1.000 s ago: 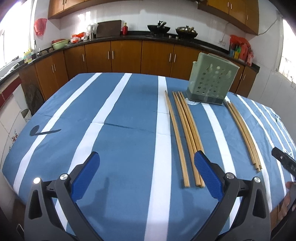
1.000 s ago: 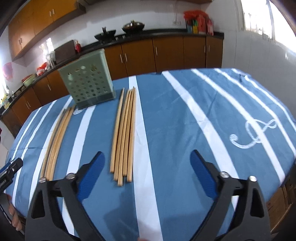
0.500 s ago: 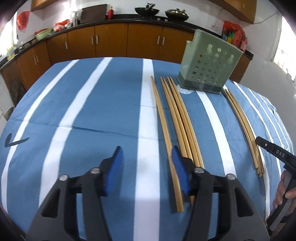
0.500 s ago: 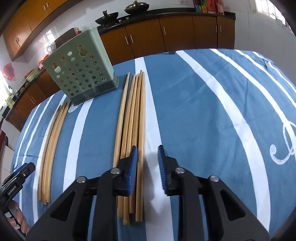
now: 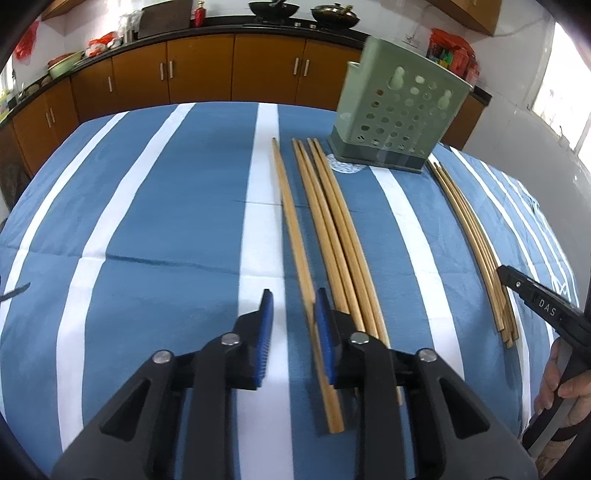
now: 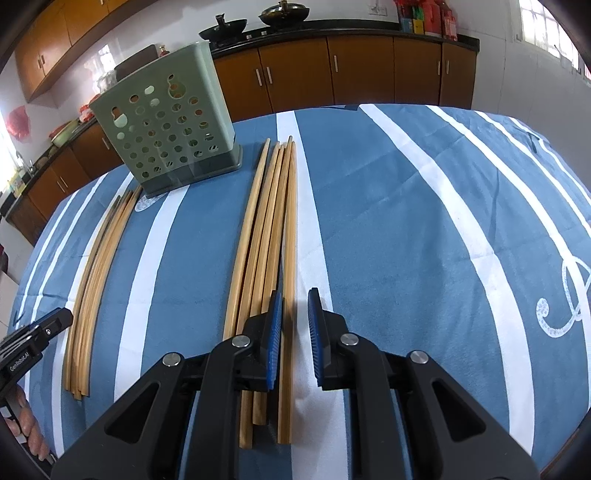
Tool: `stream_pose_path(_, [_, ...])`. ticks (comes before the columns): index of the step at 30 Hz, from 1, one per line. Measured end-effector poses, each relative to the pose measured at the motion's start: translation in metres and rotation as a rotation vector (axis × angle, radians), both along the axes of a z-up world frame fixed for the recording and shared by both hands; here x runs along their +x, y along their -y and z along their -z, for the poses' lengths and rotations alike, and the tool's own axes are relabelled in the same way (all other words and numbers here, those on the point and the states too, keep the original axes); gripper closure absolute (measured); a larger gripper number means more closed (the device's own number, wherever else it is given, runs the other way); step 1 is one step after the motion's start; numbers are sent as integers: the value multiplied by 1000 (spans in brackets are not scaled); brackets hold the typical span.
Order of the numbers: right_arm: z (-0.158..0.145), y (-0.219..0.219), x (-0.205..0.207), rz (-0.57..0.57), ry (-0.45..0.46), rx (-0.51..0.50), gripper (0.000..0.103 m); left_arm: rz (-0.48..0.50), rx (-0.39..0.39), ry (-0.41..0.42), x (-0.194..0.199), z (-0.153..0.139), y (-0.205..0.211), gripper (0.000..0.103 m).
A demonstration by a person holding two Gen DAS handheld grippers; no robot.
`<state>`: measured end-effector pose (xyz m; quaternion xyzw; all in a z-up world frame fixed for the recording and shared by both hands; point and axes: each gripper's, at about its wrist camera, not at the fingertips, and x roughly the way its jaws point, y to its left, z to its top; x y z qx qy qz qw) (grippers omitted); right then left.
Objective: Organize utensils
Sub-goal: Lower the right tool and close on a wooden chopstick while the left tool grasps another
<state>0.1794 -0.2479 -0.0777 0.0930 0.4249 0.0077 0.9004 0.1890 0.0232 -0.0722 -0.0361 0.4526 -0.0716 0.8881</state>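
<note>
Left hand-held gripper point(image 5: 293, 312) has just narrowed around the lone chopstick point(image 5: 291, 218), pads not visibly pressing. Right hand-held gripper point(image 6: 295, 314) likewise astride the outermost chopstick point(image 6: 290, 236) – green holder point(image 6: 166, 129) beyond on worktop point(image 6: 406, 221)

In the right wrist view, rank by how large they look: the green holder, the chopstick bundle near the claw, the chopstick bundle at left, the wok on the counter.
1. Chopstick bundle near the claw, though nearness to the camera inflates it.
2. Green holder and left chopstick bundle: too close to rank.
3. Wok, smallest; it is also farthest.
</note>
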Motion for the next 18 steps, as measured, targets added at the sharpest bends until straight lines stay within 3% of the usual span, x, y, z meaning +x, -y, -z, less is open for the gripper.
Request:
stream_pose_path(3, [1, -1, 0, -3, 6, -10, 88, 18, 46, 0, 0, 3, 10, 91])
stream_pose_path(5, [1, -1, 0, -1, 7, -33, 94, 17, 82, 6, 3, 4, 12, 94])
stream_pose_path(18, [1, 33, 42, 54, 28, -50, 95, -87, 106, 24, 65, 5, -38, 95])
